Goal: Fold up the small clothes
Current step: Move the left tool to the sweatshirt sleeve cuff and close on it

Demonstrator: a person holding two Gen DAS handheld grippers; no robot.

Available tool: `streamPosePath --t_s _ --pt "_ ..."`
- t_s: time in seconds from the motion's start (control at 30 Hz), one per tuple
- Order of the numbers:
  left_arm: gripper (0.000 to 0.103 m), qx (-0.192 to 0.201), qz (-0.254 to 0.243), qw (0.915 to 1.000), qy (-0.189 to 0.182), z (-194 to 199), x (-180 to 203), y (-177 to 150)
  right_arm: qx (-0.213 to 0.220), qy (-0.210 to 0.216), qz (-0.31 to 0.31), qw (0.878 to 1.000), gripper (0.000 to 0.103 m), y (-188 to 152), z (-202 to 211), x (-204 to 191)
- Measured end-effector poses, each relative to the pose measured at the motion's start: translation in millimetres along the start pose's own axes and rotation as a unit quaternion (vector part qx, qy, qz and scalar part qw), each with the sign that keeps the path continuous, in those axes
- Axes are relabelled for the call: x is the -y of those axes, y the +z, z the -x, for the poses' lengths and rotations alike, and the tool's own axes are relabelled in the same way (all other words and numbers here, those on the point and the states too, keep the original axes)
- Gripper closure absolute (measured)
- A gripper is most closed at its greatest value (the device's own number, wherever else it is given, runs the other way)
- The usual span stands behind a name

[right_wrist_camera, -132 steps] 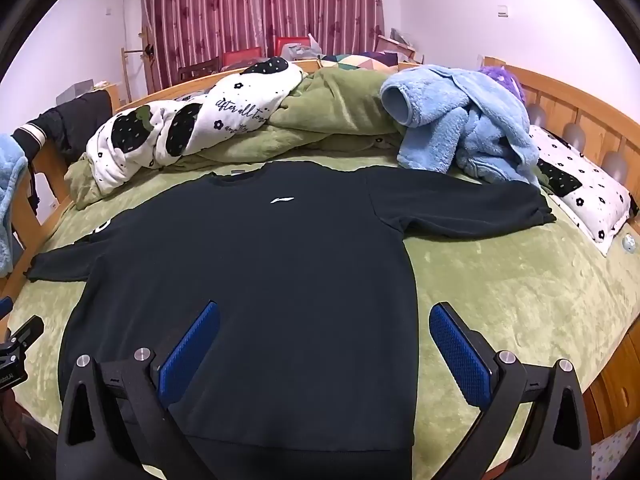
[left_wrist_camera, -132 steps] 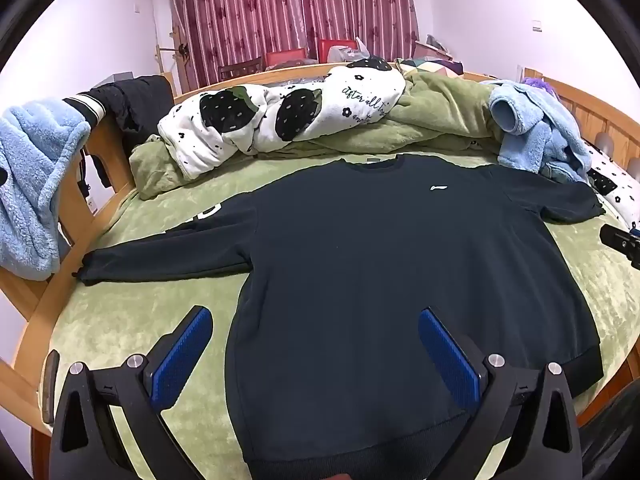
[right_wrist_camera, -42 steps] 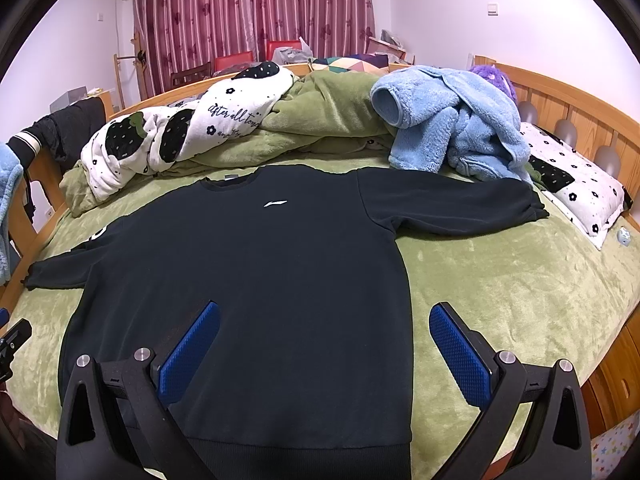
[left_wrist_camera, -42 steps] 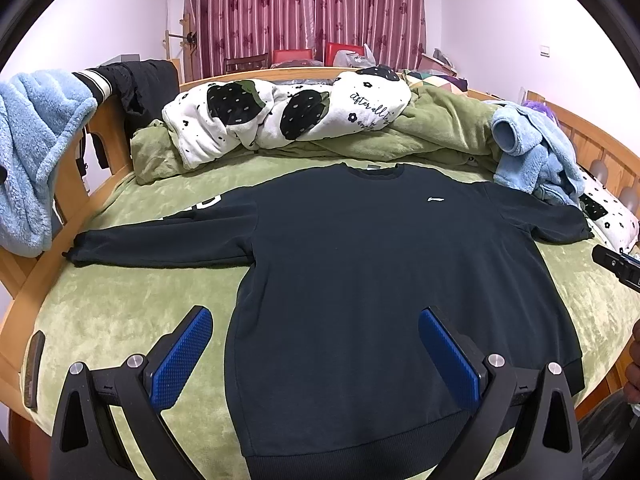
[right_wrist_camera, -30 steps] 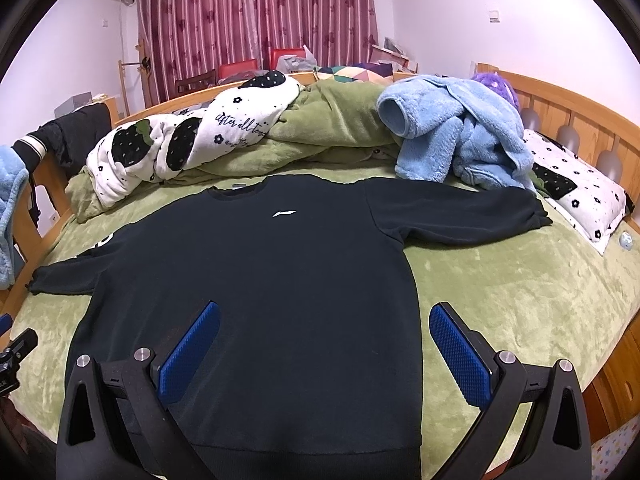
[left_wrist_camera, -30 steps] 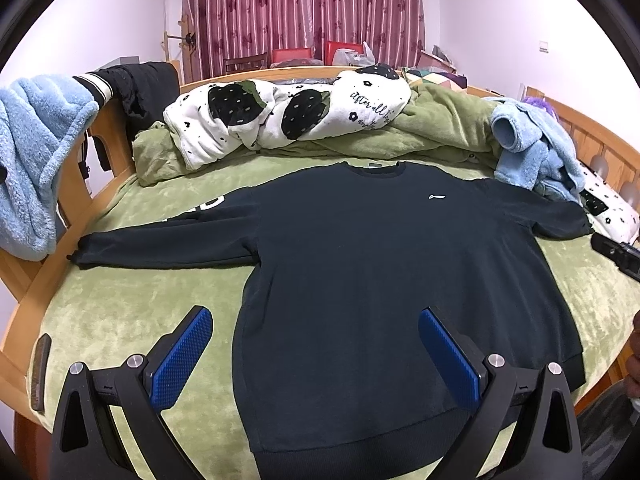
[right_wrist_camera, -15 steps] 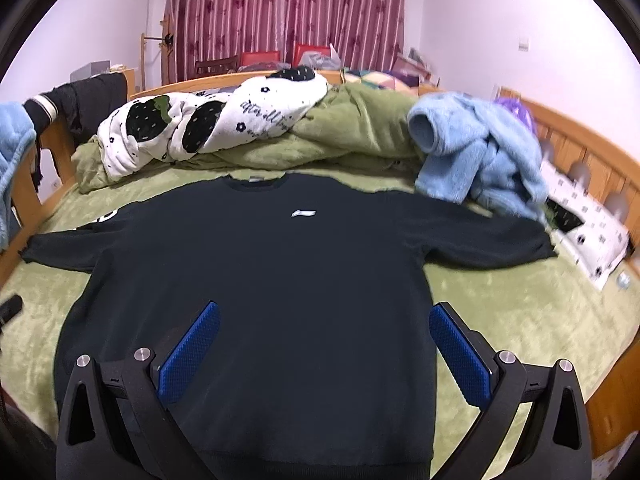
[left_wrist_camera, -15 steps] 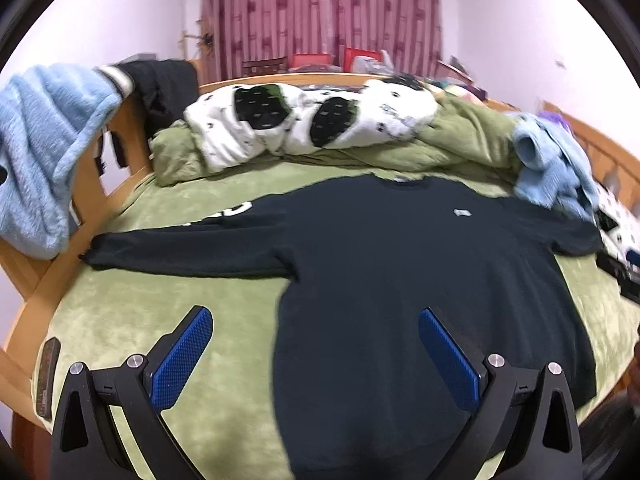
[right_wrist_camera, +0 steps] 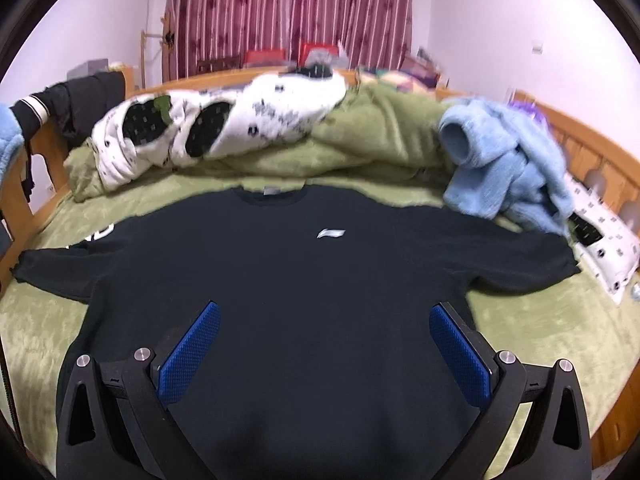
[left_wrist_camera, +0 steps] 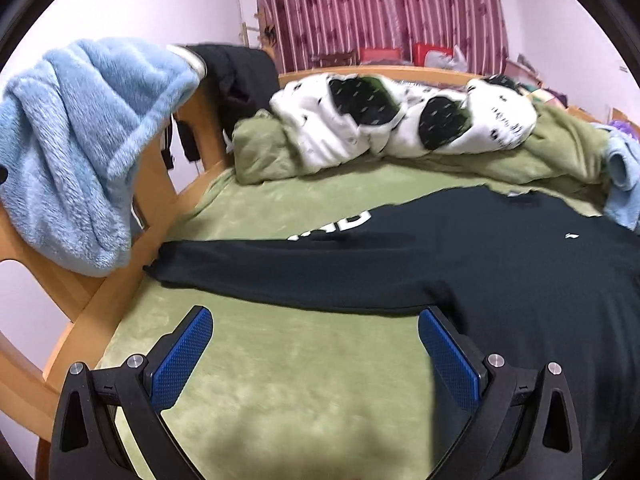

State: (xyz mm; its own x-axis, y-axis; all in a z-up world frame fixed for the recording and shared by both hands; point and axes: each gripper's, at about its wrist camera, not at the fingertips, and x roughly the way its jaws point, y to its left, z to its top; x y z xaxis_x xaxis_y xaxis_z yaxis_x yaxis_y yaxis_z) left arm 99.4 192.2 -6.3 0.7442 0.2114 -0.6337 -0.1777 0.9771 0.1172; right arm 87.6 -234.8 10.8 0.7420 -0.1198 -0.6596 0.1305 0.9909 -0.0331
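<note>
Green bedding is carrying a black sweatshirt lying flat mid-bed, sleeves reaching toward both side edges. Left gripper and right gripper are hovering with fingers spread, holding nothing.

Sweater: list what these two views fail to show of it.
- Sweater hem: right wrist view, hidden behind the right tool.
- Right sleeve: left wrist view, cut off by the frame edge.
- White lettering on the left sleeve: left wrist view, folded under and blurred, unreadable.
</note>
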Motion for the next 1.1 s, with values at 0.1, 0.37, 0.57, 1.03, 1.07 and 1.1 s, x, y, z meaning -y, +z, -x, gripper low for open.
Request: streamPosePath --t_s 0.1,0.37,0.57,1.03,1.07,1.1 --pt "0.000 -0.022 0.004 0.9997 0.007 -27.4 -15.5 4.7 -0.018 -0.010 -0.001 1.000 0.000 6.2 -29.7 -4.9" --pt "0.002 -0.062 0.030 0.9976 0.012 -104.4 -54.9 4.3 -0.018 0.020 -0.009 1.000 0.001 23.5 -79.5 -9.4" --pt "0.005 -0.073 0.074 0.9944 0.019 -162.6 -92.9 1.8 -0.022 0.018 -0.005 1.000 0.005 29.2 -107.4 -19.4" --pt "0.044 -0.088 0.105 0.9896 0.043 -236.9 -96.1 -6.3 -0.013 0.004 0.078 0.997 0.007 16.1 -122.3 -48.4" --pt "0.057 -0.086 0.097 0.9904 0.050 -235.5 -93.0 -3.9 -0.010 0.002 0.084 0.996 0.007 15.7 -121.9 -48.9" --pt "0.069 -0.083 0.091 0.9908 0.058 -233.6 -91.3 -1.9 -0.009 0.000 0.087 0.996 0.007 15.6 -122.1 -48.4"
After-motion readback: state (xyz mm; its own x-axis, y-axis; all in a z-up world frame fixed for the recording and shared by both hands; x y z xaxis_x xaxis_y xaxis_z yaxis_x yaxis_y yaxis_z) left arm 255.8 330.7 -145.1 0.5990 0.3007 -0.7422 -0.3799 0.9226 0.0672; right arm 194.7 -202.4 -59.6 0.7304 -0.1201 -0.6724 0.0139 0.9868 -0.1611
